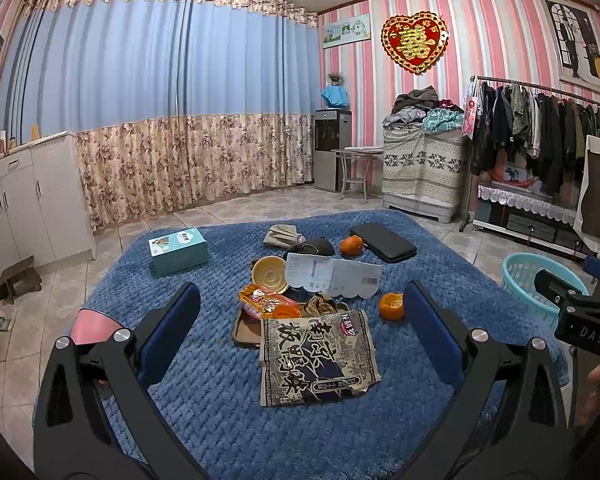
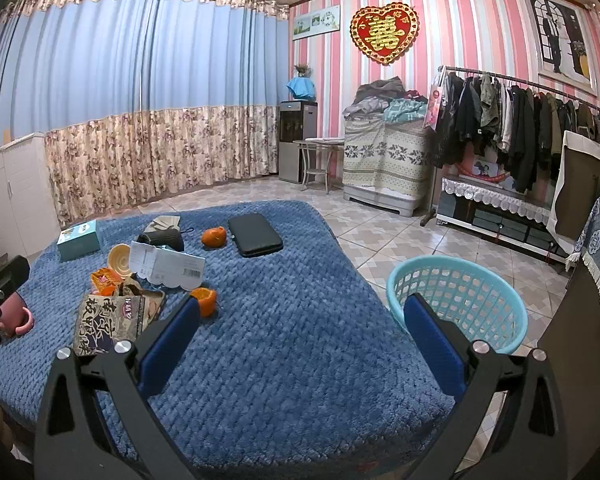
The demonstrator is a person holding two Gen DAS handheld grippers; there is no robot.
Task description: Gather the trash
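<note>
Left wrist view showed your left gripper (image 1: 300,320) with its jaws spread wide and holding nothing, hovering over the blue rug (image 1: 204,380). The large printed snack bag (image 1: 318,360) lay flat between the fingers in this view, below them and untouched. Behind it sat an orange wrapper (image 1: 264,300), a round yellow lid (image 1: 269,275), a white paper slip (image 1: 332,277) and a piece of orange peel (image 1: 392,305). The right wrist view showed your right gripper (image 2: 300,316) likewise spread wide and empty above bare rug, with the light blue basket (image 2: 456,300) on the tiled floor just beside the rug's right edge. The basket appeared empty, so you were judged to be at the first pick. The next move called for lowering the left gripper onto the snack bag, pinching one raised edge, then carrying it right to the basket
</note>
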